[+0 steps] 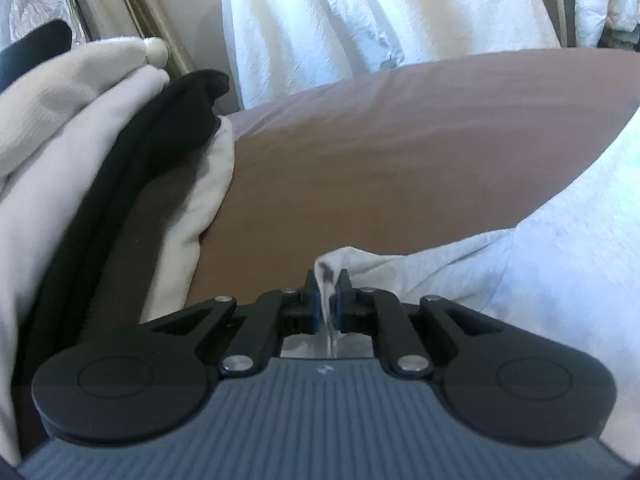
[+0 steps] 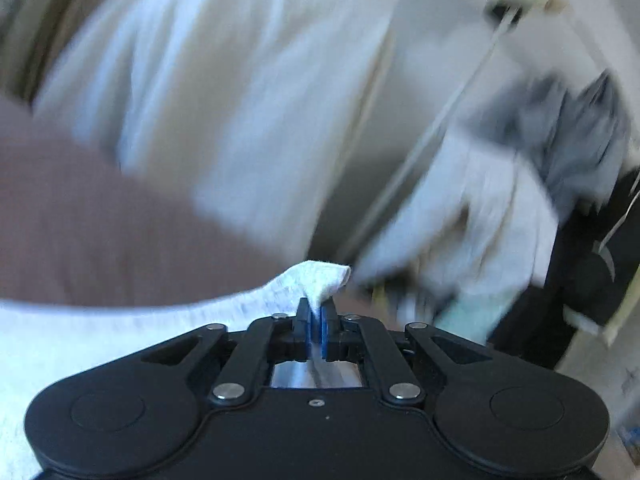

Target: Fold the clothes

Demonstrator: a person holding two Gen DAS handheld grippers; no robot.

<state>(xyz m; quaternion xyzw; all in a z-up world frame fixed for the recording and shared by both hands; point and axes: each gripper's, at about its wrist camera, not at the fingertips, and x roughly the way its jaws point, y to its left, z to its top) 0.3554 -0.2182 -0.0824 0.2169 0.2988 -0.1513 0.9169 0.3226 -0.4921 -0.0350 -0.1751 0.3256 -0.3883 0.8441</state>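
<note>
We have the light grey garment (image 1: 520, 264) spread over the brown bed surface (image 1: 400, 140), its near edge lifted between both tools. It looks soft, light and limp, so we judge it will sag wherever unsupported; corners and hems are the places to pinch. Our left gripper (image 1: 329, 294) tilts downward, jaws clamped on a fold of its edge. Our right gripper (image 2: 317, 314), in a blurred view, pinches another corner of it (image 2: 320, 278)

bare brown sheet (image 1: 360, 168) open ahead, stacked folded clothes (image 1: 120, 168) blocking left, white curtain (image 1: 340, 20) behind
</note>
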